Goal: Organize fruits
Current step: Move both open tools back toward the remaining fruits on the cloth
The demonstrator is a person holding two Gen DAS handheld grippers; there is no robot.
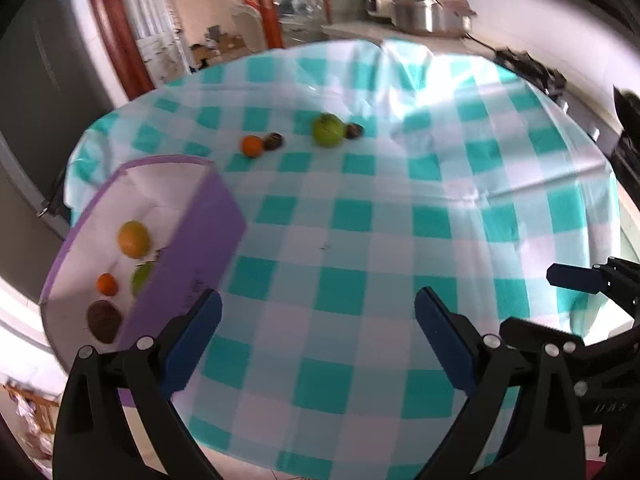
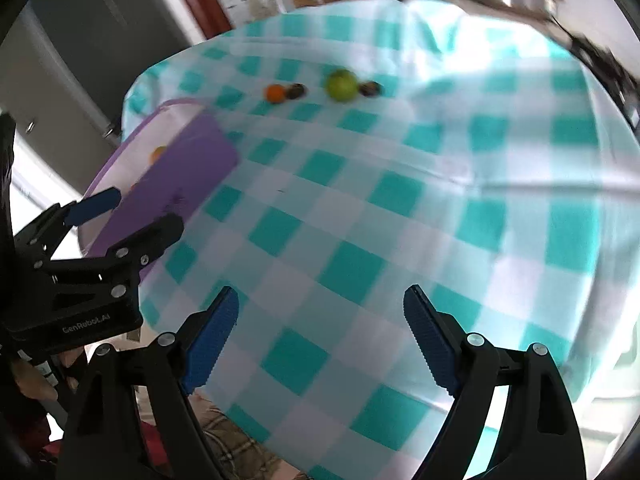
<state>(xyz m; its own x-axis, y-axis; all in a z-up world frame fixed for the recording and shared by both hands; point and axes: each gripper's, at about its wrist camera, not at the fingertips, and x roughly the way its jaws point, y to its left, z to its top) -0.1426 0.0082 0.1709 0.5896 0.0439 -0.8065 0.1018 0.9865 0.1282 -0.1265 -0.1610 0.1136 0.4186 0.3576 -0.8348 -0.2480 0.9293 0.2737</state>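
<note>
A purple box (image 1: 200,232) with a white inside stands at the table's left. In it lie a yellow-orange fruit (image 1: 134,239), a small orange fruit (image 1: 107,284), a green fruit (image 1: 142,277) and a dark brown fruit (image 1: 104,320). On the far part of the table lie a green apple (image 1: 328,130), a small orange (image 1: 252,146) and two dark fruits (image 1: 274,141) (image 1: 354,131). My left gripper (image 1: 318,320) is open and empty above the cloth, beside the box. My right gripper (image 2: 320,320) is open and empty. The box (image 2: 176,176) and apple (image 2: 341,85) show in the right wrist view too.
The table wears a teal and white checked cloth (image 1: 360,216). A counter with a metal pot (image 1: 428,12) stands behind it, a dark fridge (image 1: 36,80) at the left. The left gripper's body (image 2: 80,272) shows at the left of the right wrist view.
</note>
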